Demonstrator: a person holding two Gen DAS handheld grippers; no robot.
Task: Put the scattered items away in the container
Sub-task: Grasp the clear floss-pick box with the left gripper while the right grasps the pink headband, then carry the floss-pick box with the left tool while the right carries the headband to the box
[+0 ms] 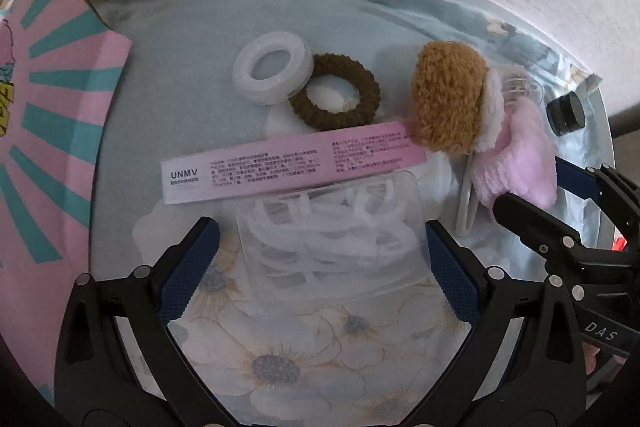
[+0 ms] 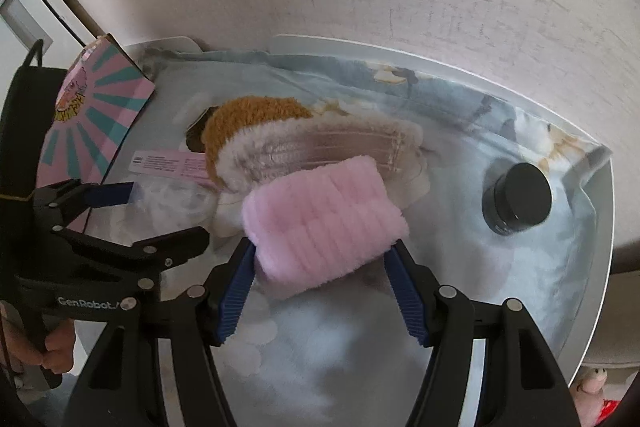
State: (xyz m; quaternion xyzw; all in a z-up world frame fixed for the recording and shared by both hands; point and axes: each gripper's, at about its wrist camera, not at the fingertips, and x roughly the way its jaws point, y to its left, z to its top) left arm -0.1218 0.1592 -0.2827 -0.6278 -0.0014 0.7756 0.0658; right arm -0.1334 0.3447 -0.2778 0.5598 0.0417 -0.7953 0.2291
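Observation:
My left gripper (image 1: 319,227) points down, open, astride a clear plastic box (image 1: 332,247) of white plastic pieces; the right pad touches its edge, the left pad stands apart. My right gripper (image 2: 322,247) is shut on a pink plush band (image 2: 320,211), which rests partly over a brown and white plush piece (image 2: 248,123). A long pink carton (image 1: 292,163), a brown hair tie (image 1: 334,93) and a white ring (image 1: 272,71) lie beyond the clear box. All lie on a cloth-lined round tray (image 2: 440,61).
A black-lidded jar (image 2: 516,199) stands at the tray's right side. A pink carton with teal rays (image 1: 52,107) leans at the left edge. The left gripper (image 2: 166,213) and a hand (image 2: 52,347) show at the left of the right wrist view. A pale wall rises behind.

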